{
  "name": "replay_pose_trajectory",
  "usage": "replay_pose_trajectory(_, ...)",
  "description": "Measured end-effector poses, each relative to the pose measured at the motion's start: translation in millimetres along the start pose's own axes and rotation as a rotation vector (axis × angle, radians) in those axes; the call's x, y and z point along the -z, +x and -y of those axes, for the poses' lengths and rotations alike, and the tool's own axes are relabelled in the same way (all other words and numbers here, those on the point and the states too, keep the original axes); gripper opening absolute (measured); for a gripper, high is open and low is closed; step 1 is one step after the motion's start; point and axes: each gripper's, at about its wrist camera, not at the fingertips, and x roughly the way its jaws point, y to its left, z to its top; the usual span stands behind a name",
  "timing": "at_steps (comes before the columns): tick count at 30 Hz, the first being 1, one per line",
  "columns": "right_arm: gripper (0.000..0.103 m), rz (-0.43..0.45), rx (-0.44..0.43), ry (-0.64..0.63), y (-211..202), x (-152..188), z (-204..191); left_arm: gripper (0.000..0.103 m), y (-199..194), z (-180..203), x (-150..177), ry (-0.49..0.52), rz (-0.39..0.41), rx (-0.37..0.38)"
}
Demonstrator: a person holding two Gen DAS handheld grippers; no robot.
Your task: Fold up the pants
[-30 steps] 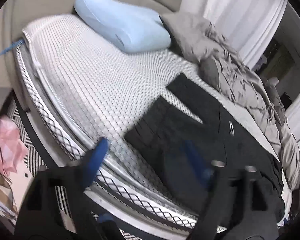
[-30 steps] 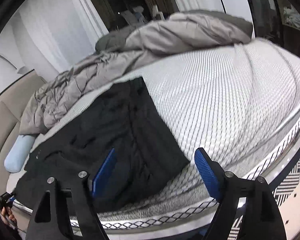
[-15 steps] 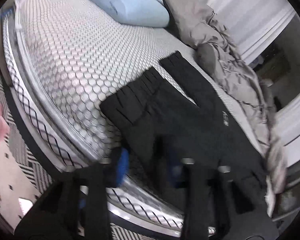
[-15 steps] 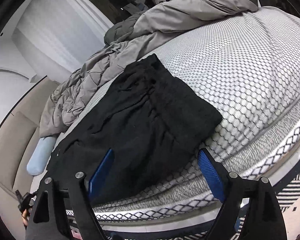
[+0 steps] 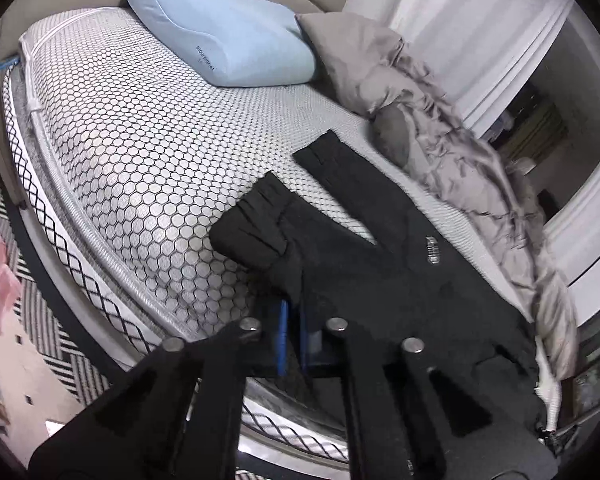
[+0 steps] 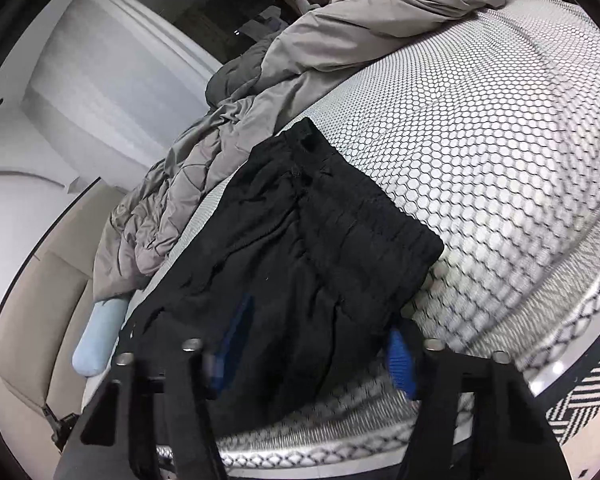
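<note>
Mattress (image 5: 140,152) under pants (image 5: 380,272), pillow (image 5: 220,32), duvet (image 5: 440,128)

Black pants (image 6: 300,264) are spread on a bed (image 6: 500,128) that is covered by a white sheet with a honeycomb pattern. The right claw (image 6: 314,344) is placed over the near edge of the pants; its jaws have just been closing, with the cloth between the blue pads (image 6: 400,356). A crumpled grey duvet (image 6: 308,52) is seen behind the pants, and a light blue pillow (image 6: 98,340) at the left. A striped rug (image 6: 580,404) is seen at the lower right.
</note>
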Motion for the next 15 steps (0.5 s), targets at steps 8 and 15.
replay_pose_trajectory(8, 0.017, -0.008, -0.011, -0.032, -32.3, 17.5, 14.0, 0.000, -7.7, -21.8, 11.1, -0.013, -0.011, 0.032)
replay_pose_trajectory(15, 0.017, 0.091, -0.040, -0.100, -49.6, -20.3, -34.8, 0.000, -13.5, 23.5, -53.6, 0.029, 0.051, 0.103)
